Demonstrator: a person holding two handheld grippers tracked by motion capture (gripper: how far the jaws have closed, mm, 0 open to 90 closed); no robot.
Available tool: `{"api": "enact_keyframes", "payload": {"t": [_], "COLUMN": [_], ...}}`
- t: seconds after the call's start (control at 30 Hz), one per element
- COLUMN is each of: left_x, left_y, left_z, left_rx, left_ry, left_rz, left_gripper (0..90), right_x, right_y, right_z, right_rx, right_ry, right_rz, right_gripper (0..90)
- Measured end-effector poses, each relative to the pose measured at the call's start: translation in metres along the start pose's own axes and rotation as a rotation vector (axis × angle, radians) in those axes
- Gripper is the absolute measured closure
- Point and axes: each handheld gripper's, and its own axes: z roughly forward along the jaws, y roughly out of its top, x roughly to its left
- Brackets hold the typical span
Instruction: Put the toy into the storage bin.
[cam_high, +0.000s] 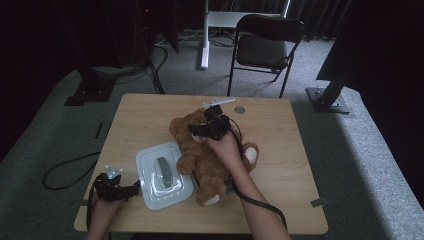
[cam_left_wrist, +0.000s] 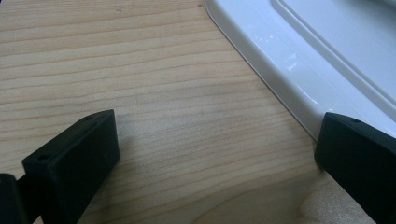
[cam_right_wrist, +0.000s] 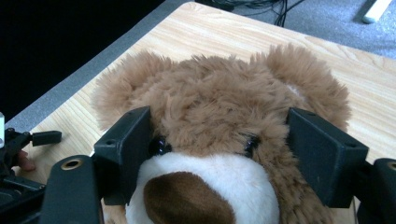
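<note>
Soft, light brown plush teddy bear (cam_right_wrist: 219, 121) (squashy): right tongs (cam_right_wrist: 219, 154) wide astride its head, at twelve o'clock; left tongs (cam_left_wrist: 210, 154) wide, empty

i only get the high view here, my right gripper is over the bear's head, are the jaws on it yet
Observer: The right gripper has its jaws either side of the teddy bear's face, level with the eyes; a firm squeeze isn't clear.
Operator: what's the left one doing
Observer: The left gripper is open, bare table between its jaws.
Operator: near the white box?
Observer: One jaw sits right at the white box's rim.
</note>
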Motion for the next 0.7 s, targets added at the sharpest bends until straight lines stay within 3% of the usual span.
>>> {"api": "enact_keyframes", "payload": {"t": [0.23,0.57,0.7], "left_x": [0.0,0.0,0.0], "left_y": [0.0,0.0,0.0], "left_z": [0.0,0.0,0.0], "left_rx": [0.001,0.0,0.002], "left_ry": [-0.001,-0.001,-0.001], "left_rz": [0.0,-0.002,-0.001], "left_gripper": [0.6,0.6,0.6], "right_x": [0.005,0.007,0.005], "right_y": [-0.006,-0.017,-0.019], "right_z": [0.004,0.014,0.016], "right_rx": [0.036,0.096,0.108], "right_ry": [-0.03,-0.07,-0.06], "right_rz": [-0.026,-0.014,-0.002], "right_gripper": [24.7,25.8,25.9]}}
